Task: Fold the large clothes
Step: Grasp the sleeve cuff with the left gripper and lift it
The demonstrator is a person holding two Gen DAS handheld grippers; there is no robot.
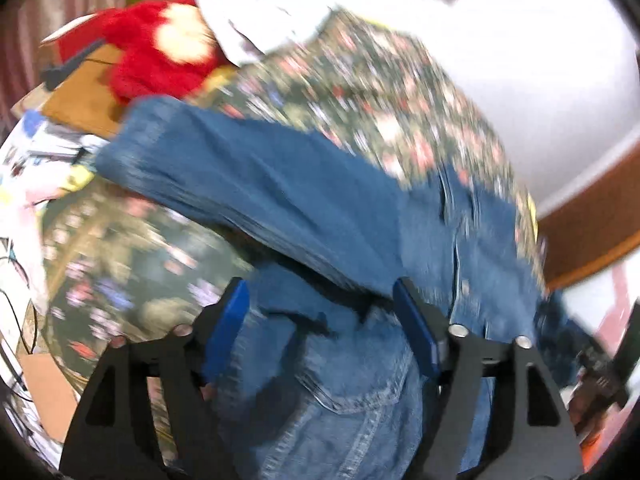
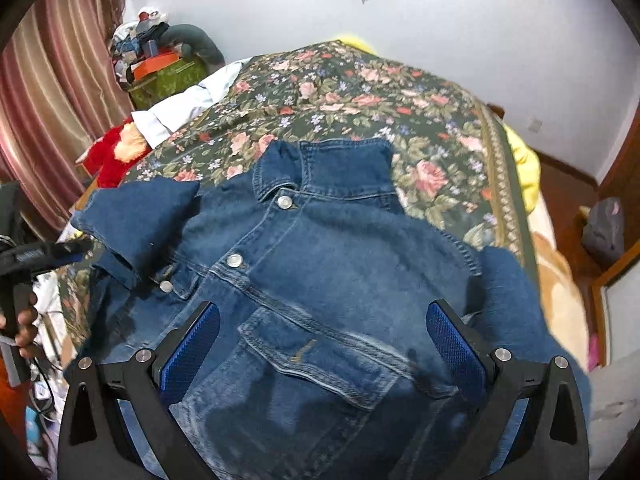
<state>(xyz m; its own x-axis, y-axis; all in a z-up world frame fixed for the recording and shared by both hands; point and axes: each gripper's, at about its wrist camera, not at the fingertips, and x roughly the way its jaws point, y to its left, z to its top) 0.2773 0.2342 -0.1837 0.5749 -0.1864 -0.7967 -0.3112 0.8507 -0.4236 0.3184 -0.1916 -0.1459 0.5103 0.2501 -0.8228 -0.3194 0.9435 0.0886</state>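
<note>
Garment: denim jacket [image 2: 320, 264], centre of frame, front up on floral bedspread [image 2: 360, 96]; one sleeve [image 2: 136, 220] folded across at left.
Handling: heavy, stiff, grippy; holds creases, seams bulky.
Hold points: cuffs, shoulder seams, hem corners.
Left gripper [image 1: 320, 312]: wide apart, holding nothing.
Right gripper [image 2: 324, 336]: wide apart, empty above chest pocket [image 2: 316, 356].

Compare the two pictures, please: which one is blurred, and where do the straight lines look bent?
Left wrist view: motion blur smears the denim jacket and the floral bedspread; only the left claw is sharp. Right wrist view: sharp, the jacket's buttons are crisp; fisheye bends the bedspread's edge and darkens the corners.
</note>
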